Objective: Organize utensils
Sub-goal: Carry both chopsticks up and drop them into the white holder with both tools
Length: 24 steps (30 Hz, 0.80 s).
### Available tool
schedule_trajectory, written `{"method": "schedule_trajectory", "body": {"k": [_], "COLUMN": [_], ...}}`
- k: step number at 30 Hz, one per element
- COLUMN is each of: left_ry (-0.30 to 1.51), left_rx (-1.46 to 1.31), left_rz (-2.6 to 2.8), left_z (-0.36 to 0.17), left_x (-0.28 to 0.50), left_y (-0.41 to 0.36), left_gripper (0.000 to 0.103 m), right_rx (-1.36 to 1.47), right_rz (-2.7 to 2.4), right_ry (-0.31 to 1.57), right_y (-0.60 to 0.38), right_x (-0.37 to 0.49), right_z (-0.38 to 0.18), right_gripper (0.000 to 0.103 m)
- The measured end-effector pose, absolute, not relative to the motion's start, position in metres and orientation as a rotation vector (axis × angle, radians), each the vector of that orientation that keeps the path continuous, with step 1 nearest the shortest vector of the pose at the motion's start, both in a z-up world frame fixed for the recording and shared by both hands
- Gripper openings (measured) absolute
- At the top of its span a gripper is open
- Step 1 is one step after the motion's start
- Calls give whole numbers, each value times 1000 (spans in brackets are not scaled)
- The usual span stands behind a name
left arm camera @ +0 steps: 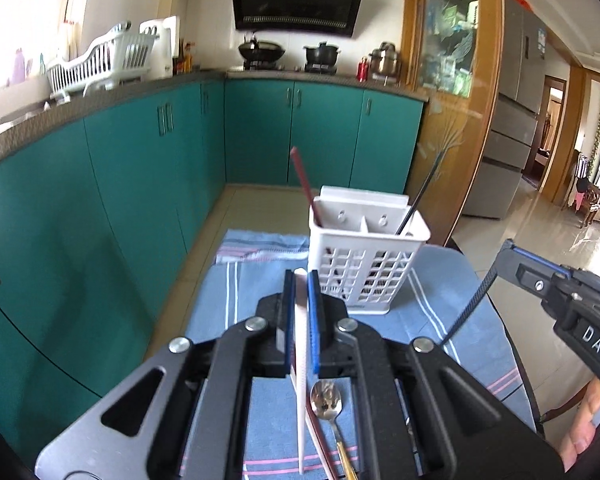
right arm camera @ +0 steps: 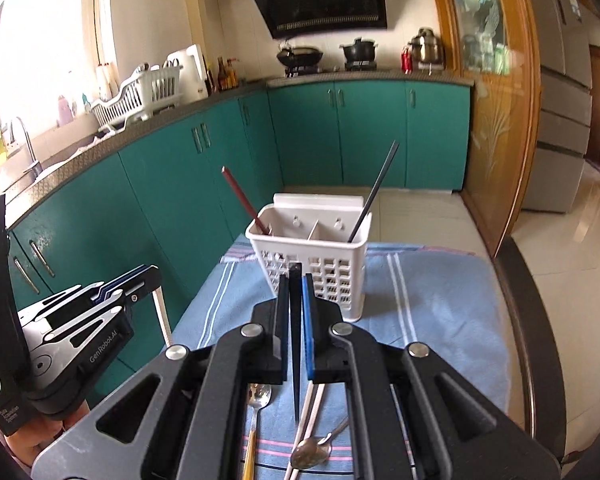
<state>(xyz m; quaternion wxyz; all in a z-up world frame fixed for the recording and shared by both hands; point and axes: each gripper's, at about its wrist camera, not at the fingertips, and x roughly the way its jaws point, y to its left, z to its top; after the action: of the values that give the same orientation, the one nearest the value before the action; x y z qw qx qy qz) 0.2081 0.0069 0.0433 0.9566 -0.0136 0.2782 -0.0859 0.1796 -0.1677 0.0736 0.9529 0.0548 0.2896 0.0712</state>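
A white slotted utensil holder (left arm camera: 366,258) (right arm camera: 314,258) stands on a blue striped cloth (left arm camera: 244,300). A red chopstick (left arm camera: 305,184) leans in its left compartment and a black chopstick (left arm camera: 420,196) in its right. My left gripper (left arm camera: 302,280) is shut on a white chopstick (left arm camera: 300,360), held above the cloth just left of the holder. My right gripper (right arm camera: 296,276) is shut on a black chopstick (right arm camera: 296,340) in front of the holder. On the cloth lie a gold-handled spoon (left arm camera: 327,400) (right arm camera: 256,404), a silver spoon (right arm camera: 312,452), a white chopstick (right arm camera: 306,424) and a red chopstick (left arm camera: 320,444).
The cloth covers a dark table whose right edge (right arm camera: 528,320) runs close by. Teal kitchen cabinets (left arm camera: 120,184) stand to the left and behind. A wooden-framed glass door (right arm camera: 492,100) is at the right. A dish rack (right arm camera: 144,94) sits on the counter.
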Motion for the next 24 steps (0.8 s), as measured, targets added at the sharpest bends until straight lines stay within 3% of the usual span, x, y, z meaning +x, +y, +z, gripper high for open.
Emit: {"method": "schedule_trajectory", "body": {"k": [13, 24], "left_ry": [434, 310], "left_rx": [17, -35], "left_rz": [-233, -244], "left_z": [103, 173], "left_x": [205, 249], "left_y": [-12, -22], "left_gripper": [6, 6], "right_rx": [107, 133], "right_rz": [134, 114], "right_ry": [511, 398], "right_y": [-186, -203], "right_x": [170, 206], "right_z": [116, 168], "right_gripper": [7, 7]}}
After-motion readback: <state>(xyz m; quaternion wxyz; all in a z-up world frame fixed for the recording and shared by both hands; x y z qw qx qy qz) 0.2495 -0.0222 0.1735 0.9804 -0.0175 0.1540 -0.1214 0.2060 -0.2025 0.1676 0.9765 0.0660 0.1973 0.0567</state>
